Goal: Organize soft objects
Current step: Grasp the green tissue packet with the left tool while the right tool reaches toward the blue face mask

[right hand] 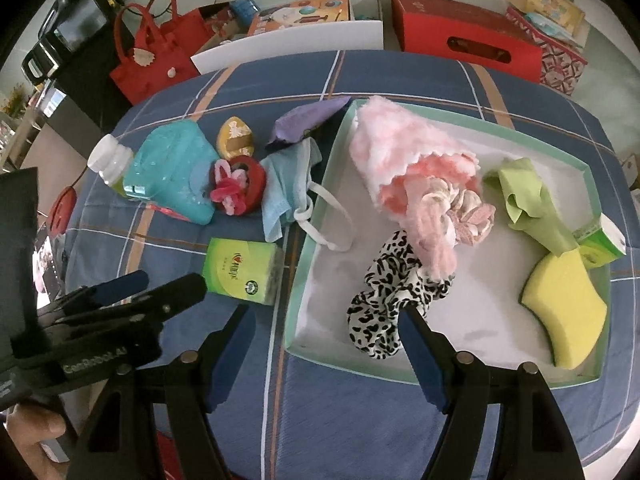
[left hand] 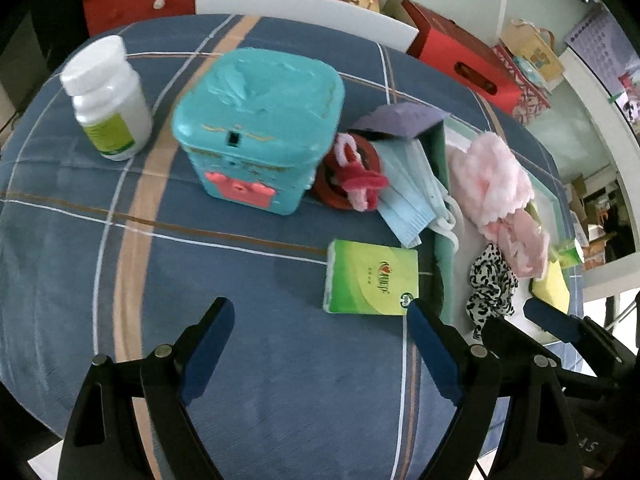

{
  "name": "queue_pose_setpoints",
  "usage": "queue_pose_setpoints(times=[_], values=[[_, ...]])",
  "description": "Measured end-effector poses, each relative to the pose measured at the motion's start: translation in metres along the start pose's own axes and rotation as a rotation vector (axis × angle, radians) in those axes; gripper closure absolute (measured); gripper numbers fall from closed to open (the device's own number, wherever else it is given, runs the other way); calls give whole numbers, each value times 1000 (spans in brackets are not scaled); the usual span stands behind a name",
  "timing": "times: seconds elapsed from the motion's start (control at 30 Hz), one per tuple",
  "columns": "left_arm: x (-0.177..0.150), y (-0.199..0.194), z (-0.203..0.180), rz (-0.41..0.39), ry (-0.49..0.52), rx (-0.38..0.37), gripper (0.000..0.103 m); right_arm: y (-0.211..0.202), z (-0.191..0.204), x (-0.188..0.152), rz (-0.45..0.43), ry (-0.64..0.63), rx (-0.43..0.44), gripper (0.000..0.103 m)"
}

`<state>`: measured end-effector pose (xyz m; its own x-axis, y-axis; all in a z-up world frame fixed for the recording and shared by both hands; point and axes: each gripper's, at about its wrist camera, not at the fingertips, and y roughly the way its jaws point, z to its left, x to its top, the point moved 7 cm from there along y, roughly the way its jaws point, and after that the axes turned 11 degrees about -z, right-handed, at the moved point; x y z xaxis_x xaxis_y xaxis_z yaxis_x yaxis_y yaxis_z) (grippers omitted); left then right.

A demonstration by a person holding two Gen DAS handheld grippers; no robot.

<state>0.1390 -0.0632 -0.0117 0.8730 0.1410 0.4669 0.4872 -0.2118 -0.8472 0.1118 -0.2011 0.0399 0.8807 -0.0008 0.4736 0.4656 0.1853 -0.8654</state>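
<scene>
Both grippers hang over blue plaid tablecloth (left hand: pixel 248 380), jaws wide, nothing between pads. Left gripper (left hand: pixel 320 344) over bare cloth, its right blue pad tip just at the near corner of green tissue pack (left hand: pixel 372 282); contact not clear. Right gripper (right hand: pixel 326 354) straddles the near-left corner of the pale green tray (right hand: pixel 298 272): left finger outside over cloth, right finger inside with its tip at the leopard-print scrunchie (right hand: pixel 384 304); touching or just above, cannot tell. Left gripper also seen in right wrist view at lower left, with a hand (right hand: pixel 30 434) below it.

Soft items already in tray: leopard scrunchie near the front, fluffy pink cloth (right hand: pixel 394 152) at the back-left, pink scrunchie/ruffled piece (right hand: pixel 460 208) against it, green cloth (right hand: pixel 528 204) to the right, yellow sponge (right hand: pixel 564 304) at the right-front, second green tissue box (right hand: pixel 602 244) on the right rim.

Still outside tray on cloth: green tissue pack just left of the tray; light blue face masks (right hand: pixel 288 188) beside the tray's left wall, ear loops draped over the rim into the tray; purple pouch (right hand: pixel 304 120) behind the masks; pink pipe-cleaner twist (right hand: pixel 230 194) lying on a red ring (right hand: pixel 256 178).

Hard items further left: teal plastic box (left hand: pixel 260 128) with pink clasp, upright; white pill bottle (left hand: pixel 108 96) upright, well left of it; yellow-gold ornament (right hand: pixel 236 138) behind the red ring.
</scene>
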Motion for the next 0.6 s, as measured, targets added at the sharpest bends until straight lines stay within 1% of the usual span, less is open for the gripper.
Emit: queue_pose_setpoints(times=[0.27,0.6], values=[[-2,17,-11,22,10,-13,15,-1,-15,6,-9,5,-24,26],[-5,39,-40,47,61,-39,15,-5,-27,12,-24,18,-37,26]])
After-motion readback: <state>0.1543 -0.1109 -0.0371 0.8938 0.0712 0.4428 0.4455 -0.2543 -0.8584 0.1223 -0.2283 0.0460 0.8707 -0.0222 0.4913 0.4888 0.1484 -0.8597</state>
